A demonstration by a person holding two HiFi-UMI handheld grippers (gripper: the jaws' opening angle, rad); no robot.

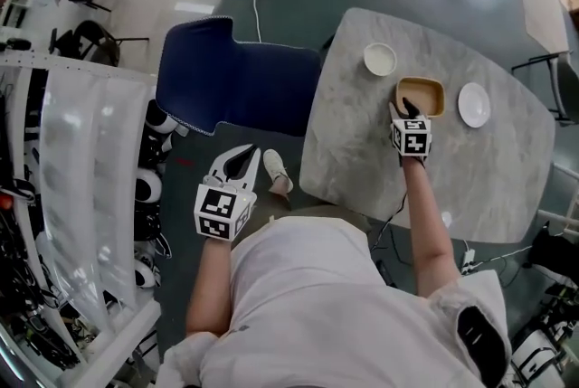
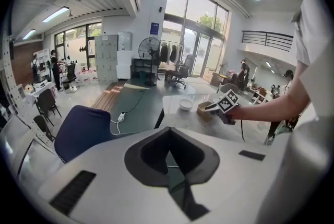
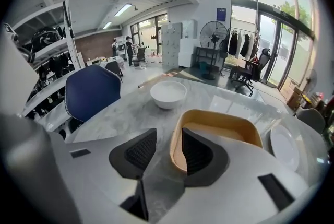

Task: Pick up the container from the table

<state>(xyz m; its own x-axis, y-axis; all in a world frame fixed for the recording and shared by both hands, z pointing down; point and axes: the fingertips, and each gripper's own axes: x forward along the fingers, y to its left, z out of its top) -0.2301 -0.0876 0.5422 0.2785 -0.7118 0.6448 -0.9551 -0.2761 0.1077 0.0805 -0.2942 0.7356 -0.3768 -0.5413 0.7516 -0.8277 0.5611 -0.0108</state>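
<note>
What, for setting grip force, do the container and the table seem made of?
Container: probably plastic, tan, smooth and matte, with a thin rounded rim. Table: stone or a marble-look laminate, grey veining, glossy reflections; I cannot tell which.

a white short-sleeved shirt (image 1: 308,305) is worn, with a black patch (image 1: 477,336) near the right shoulder. the left gripper (image 1: 242,160) and right gripper (image 1: 407,104) are white-shelled, with dark pads (image 3: 141,152) and a black-and-white marker cube (image 1: 412,138) each.

In the right gripper view, 1 jaw and the white body of the right gripper (image 3: 168,151) partly hide the container's (image 3: 224,131) near end and inner wall.
</note>
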